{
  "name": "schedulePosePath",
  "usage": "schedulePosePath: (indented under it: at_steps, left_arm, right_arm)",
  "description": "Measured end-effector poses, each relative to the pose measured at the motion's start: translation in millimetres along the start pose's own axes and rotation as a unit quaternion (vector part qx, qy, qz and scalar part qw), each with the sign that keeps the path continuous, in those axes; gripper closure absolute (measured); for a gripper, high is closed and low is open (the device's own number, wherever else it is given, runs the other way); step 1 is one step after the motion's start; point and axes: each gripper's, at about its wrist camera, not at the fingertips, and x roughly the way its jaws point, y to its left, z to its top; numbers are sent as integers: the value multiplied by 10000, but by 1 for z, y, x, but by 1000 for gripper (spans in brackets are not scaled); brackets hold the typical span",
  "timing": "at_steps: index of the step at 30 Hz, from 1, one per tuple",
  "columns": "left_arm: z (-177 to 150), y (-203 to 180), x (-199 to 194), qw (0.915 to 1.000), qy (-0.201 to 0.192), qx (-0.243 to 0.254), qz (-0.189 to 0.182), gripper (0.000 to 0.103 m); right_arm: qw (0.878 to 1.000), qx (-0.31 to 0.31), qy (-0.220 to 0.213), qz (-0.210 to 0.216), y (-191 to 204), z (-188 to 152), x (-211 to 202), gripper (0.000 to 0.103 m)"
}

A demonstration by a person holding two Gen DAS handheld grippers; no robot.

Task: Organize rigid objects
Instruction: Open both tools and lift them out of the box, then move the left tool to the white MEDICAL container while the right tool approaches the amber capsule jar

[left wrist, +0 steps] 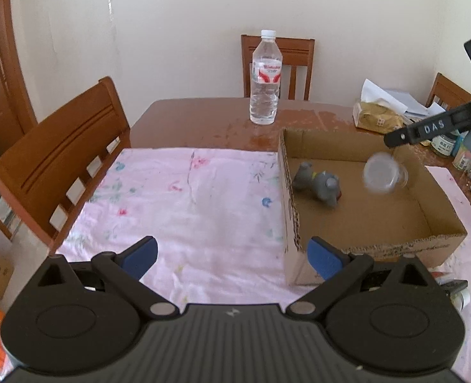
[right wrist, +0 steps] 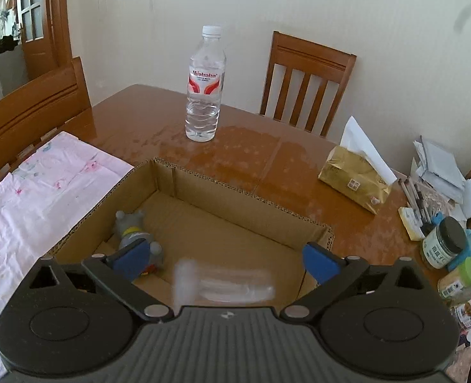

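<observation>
- Left gripper (left wrist: 232,257): jaws spread wide, holding nothing, poised over the pink cloth (left wrist: 184,198) at the near left corner of the cardboard box (left wrist: 388,249).
- Water bottle (left wrist: 265,78): one, upright on the bare wooden table (left wrist: 197,121), far of the box, not yet sorted.
- Grey toy figure (left wrist: 320,183): one, lying on its side inside the box toward its left wall.
- Clear plastic cup (left wrist: 383,174): one, motion-blurred, apparently mid-drop inside the box, right of the toy.
- Right gripper (right wrist: 225,260): jaws released and wide, above the box's near edge, gripping nothing.
- Likely step in hand: letting the cup settle, then fetching the bottle; best done with a mid-body grip and a low release, well apart from the toy, to avoid bounce.
- Clutter at far right: tissue pack (left wrist: 379,116), jar (right wrist: 444,244), papers, outside the box.
</observation>
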Motion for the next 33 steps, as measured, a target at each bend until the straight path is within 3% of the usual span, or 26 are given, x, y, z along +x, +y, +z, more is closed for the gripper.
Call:
schedulePosePath:
  at_steps: [6, 14, 21, 33]
  left_arm:
    - [-10, -6, -3, 9999, 134, 85, 18, 3]
    - [-16, -13, -2, 9986, 258, 368, -277, 3]
    - [-21, -15, 4, 9958, 286, 705, -500, 3]
    - [-37, -8, 14, 9914, 526, 676, -989, 3]
  right_arm:
    - [9999, 99, 85, 52, -1, -10, -10, 0]
    - [9987, 489, 100, -36, 4, -38, -41, 0]
    - [9939, 1046, 267, -213, 11, -84, -68, 0]
    - [9835, 1617, 755, -313, 40, -160, -76, 0]
